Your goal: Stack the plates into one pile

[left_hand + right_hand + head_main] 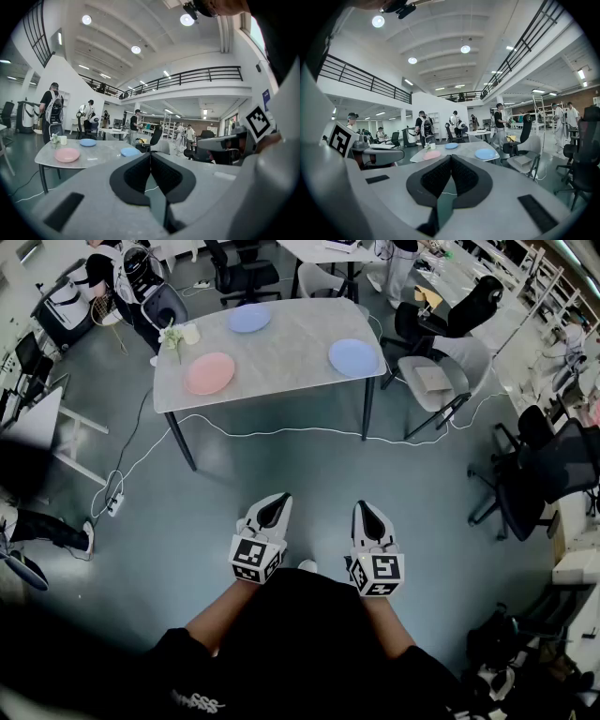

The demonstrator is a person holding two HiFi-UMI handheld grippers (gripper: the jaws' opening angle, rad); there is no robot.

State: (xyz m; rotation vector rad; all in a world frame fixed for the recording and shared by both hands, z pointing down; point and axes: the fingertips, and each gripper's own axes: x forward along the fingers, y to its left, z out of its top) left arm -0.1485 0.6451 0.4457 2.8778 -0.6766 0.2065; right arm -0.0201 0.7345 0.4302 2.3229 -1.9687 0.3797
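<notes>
Three plates lie apart on a grey table [281,352]: a pink plate [209,373] at the front left, a blue plate [249,318] at the back, another blue plate [353,357] at the right. My left gripper [278,505] and right gripper [365,513] are held side by side well short of the table, over the floor, both shut and empty. In the left gripper view the pink plate [67,154] and both blue plates [87,142] [130,151] lie beyond the shut jaws. The right gripper view shows the pink plate [431,154] and blue plate [486,153] far off.
A small flower vase and cup [179,336] stand at the table's left corner. A white cable [281,433] runs across the floor under the table. Office chairs [436,381] stand to the right, more chairs [246,277] and people behind it. A power strip [114,504] lies at left.
</notes>
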